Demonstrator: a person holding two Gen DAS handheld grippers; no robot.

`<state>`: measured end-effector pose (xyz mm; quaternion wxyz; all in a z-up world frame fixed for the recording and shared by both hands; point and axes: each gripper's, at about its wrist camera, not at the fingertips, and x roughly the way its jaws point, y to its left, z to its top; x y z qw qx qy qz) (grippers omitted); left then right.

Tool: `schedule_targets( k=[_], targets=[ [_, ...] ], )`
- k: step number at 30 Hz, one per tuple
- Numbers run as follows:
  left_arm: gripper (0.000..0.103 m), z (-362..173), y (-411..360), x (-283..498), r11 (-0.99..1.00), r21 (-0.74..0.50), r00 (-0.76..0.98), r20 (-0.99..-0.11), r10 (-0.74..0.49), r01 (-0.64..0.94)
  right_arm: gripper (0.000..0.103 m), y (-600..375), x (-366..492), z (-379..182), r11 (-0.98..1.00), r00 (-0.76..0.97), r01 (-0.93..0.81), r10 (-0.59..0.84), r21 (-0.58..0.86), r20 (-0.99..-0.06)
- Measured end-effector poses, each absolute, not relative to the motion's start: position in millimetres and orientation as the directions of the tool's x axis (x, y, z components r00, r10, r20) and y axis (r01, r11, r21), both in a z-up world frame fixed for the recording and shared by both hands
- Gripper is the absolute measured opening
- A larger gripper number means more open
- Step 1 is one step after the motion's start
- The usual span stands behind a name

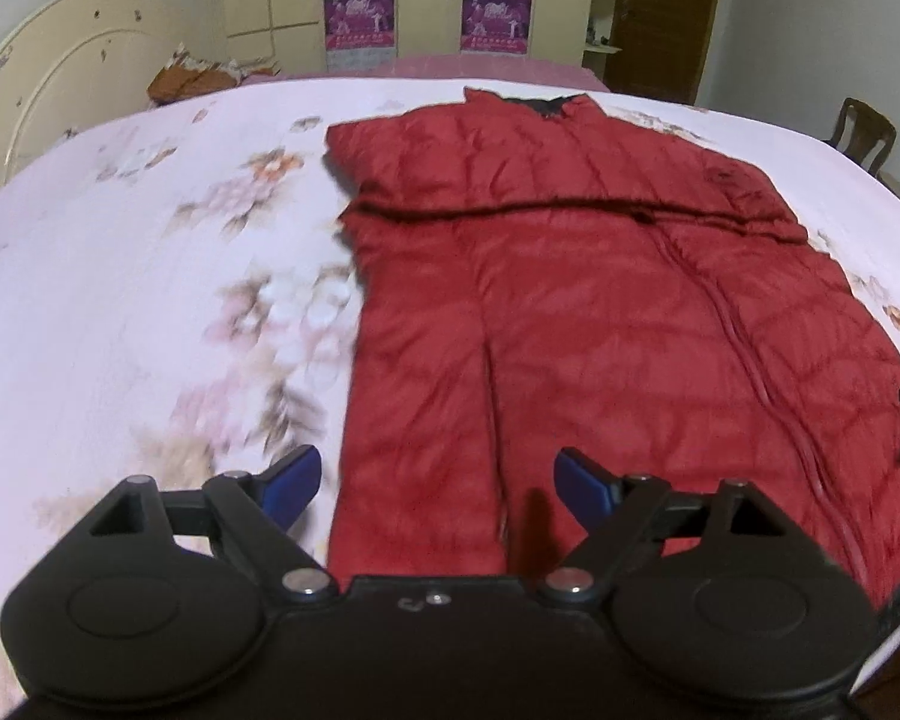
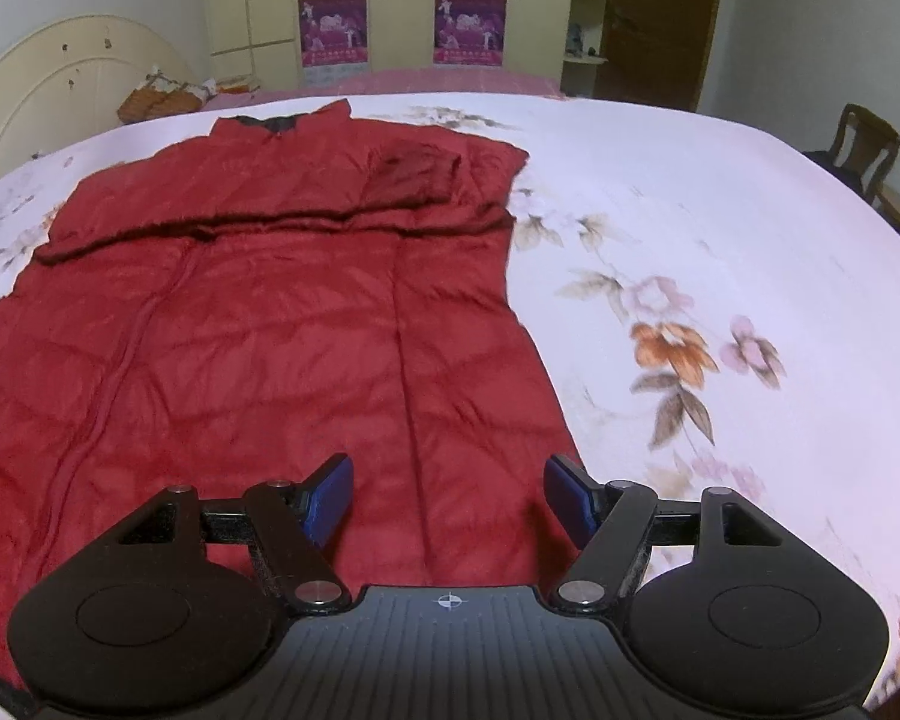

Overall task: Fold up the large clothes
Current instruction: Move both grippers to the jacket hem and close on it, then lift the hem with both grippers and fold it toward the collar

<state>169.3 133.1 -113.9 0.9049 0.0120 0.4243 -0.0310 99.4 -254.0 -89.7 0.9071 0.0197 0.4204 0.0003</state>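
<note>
A red padded jacket [image 1: 600,300] lies flat on the bed, collar at the far end and hem toward me. Its sleeves are folded in across the chest, forming a dark crease line. My left gripper [image 1: 438,462] hovers open over the near left part of the hem, its left blue pad [image 1: 294,483] above the sheet and its right one above red cloth. In the right wrist view the same jacket [image 2: 270,330] fills the left half. My right gripper [image 2: 448,468] stands open over the near right hem corner. Nothing is pinched between either pair of fingers.
A pale floral bedsheet [image 2: 720,240] covers the bed. A cream headboard [image 1: 60,72] and an orange-brown bundle [image 1: 186,81] are at the far left. A wardrobe with purple posters [image 1: 360,12], a brown door [image 1: 660,12] and a wooden chair [image 1: 864,132] stand beyond.
</note>
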Motion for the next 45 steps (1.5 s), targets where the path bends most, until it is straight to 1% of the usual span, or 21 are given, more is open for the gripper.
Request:
schedule_targets(
  k=[6, 13, 16, 20, 23, 24, 25, 26, 27, 28, 30, 31, 32, 33, 36, 40, 45],
  targets=[
    [0.087, -121.6, 144.8, 139.2, 0.999, -0.017, 0.623, -0.782, -0.031, 0.028, 0.070, -271.7, 78.9, -94.2, 0.997, 0.635, 0.062, -0.012, 0.035, -0.772],
    [0.087, -134.8, 150.2, 124.9, 0.998, -0.055, 0.593, -0.804, -0.050, 0.009, 0.070, -290.2, 60.2, -97.9, 0.992, 0.618, 0.111, -0.024, 0.057, -0.786],
    [0.088, -139.1, 155.8, 122.7, 0.995, -0.098, 0.589, -0.805, -0.067, -0.020, 0.070, -298.6, 54.0, -102.8, 0.987, 0.607, 0.128, -0.003, 0.094, -0.795],
    [0.088, -141.0, 155.5, 122.6, 0.994, -0.108, 0.585, -0.808, -0.069, -0.032, 0.069, -303.1, 47.4, -106.4, 0.982, 0.603, 0.121, 0.041, 0.143, -0.796],
    [0.085, -141.3, 155.1, 123.0, 0.992, -0.125, 0.580, -0.810, -0.088, -0.025, 0.069, -302.7, 44.6, -107.7, 0.980, 0.603, 0.107, 0.071, 0.168, -0.795],
    [0.082, -141.2, 154.8, 122.1, 0.991, -0.133, 0.582, -0.807, -0.100, -0.014, 0.068, -301.4, 44.3, -107.7, 0.980, 0.602, 0.103, 0.074, 0.169, -0.795],
    [0.078, -140.8, 153.7, 120.3, 0.991, -0.136, 0.585, -0.804, -0.108, -0.003, 0.060, -300.5, 43.6, -107.3, 0.980, 0.602, 0.097, 0.079, 0.171, -0.795],
    [0.068, -140.3, 152.7, 118.9, 0.990, -0.144, 0.588, -0.800, -0.122, 0.011, 0.039, -299.8, 43.4, -107.3, 0.978, 0.599, 0.081, 0.104, 0.190, -0.794],
    [0.056, -139.3, 151.2, 117.9, 0.988, -0.153, 0.589, -0.796, -0.139, 0.026, 0.030, -299.2, 42.9, -107.0, 0.975, 0.596, 0.073, 0.124, 0.208, -0.793],
    [0.051, -138.5, 149.2, 117.6, 0.986, -0.159, 0.588, -0.794, -0.152, 0.041, 0.027, -297.1, 42.6, -106.5, 0.975, 0.593, 0.064, 0.133, 0.211, -0.794],
    [0.031, -137.0, 146.3, 118.9, 0.983, -0.177, 0.583, -0.793, -0.177, 0.057, 0.014, -292.6, 43.4, -106.1, 0.976, 0.590, 0.046, 0.144, 0.211, -0.795],
    [0.026, -136.1, 145.3, 119.7, 0.980, -0.189, 0.582, -0.792, -0.186, 0.057, 0.012, -291.0, 43.9, -105.2, 0.975, 0.588, 0.040, 0.155, 0.220, -0.794],
    [0.016, -134.5, 145.0, 120.2, 0.977, -0.205, 0.581, -0.789, -0.200, 0.058, 0.011, -289.0, 44.0, -103.3, 0.974, 0.588, 0.031, 0.165, 0.225, -0.792],
    [0.013, -131.8, 144.7, 120.8, 0.975, -0.217, 0.584, -0.784, -0.208, 0.056, 0.010, -286.9, 43.2, -100.3, 0.973, 0.593, 0.016, 0.175, 0.229, -0.786],
    [0.011, -118.5, 146.8, 121.6, 0.968, -0.245, 0.617, -0.753, -0.228, 0.059, 0.009, -283.1, 43.2, -87.0, 0.969, 0.623, -0.011, 0.200, 0.247, -0.756],
    [0.010, -90.5, 151.4, 126.9, 0.957, -0.281, 0.680, -0.690, -0.248, 0.064, 0.009, -281.8, 51.7, -58.8, 0.967, 0.688, -0.024, 0.199, 0.252, -0.697],
    [0.010, -56.3, 151.2, 156.0, 0.951, -0.301, 0.750, -0.610, -0.254, 0.077, 0.009, -283.8, 84.6, -27.8, 0.969, 0.752, -0.036, 0.188, 0.246, -0.632]
  ],
)
